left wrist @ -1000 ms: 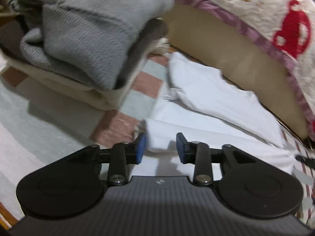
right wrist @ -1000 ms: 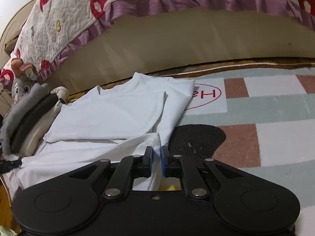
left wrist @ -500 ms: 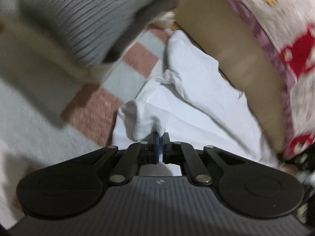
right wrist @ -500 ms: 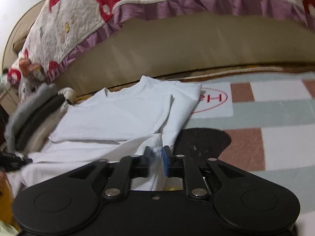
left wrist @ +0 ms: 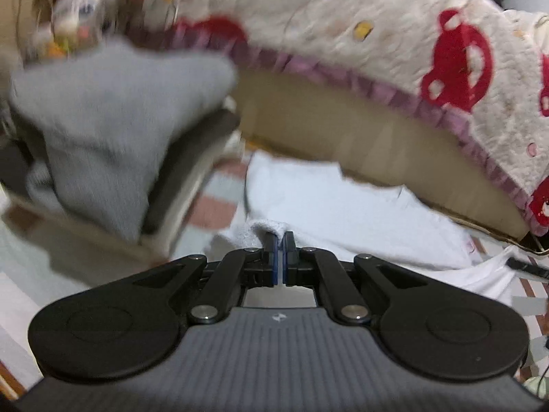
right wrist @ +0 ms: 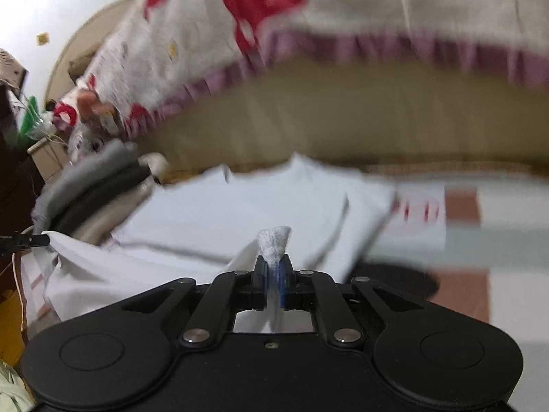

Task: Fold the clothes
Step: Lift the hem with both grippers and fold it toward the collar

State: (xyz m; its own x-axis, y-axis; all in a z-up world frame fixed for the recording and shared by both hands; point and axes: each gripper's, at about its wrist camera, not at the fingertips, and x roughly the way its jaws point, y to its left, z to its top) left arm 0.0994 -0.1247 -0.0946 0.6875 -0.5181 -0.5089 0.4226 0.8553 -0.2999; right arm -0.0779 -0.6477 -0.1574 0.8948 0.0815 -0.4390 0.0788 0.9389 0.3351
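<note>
Lifting evenly matters: the left gripper and right gripper, its jaws just closing, each pinch a hem corner of the white shirt, lying beside the bed, probably flat.

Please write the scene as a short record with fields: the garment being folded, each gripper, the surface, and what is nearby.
garment: white cotton shirt, lying partly folded
left gripper: shut on a pinched edge of the white shirt
right gripper: jaws just closed again, pads clamping a bunched tuft of the same shirt
surface: checked rug in pink, white and pale green
nearby: stack of folded grey knitwear; cream quilt with red print and purple frill
</note>
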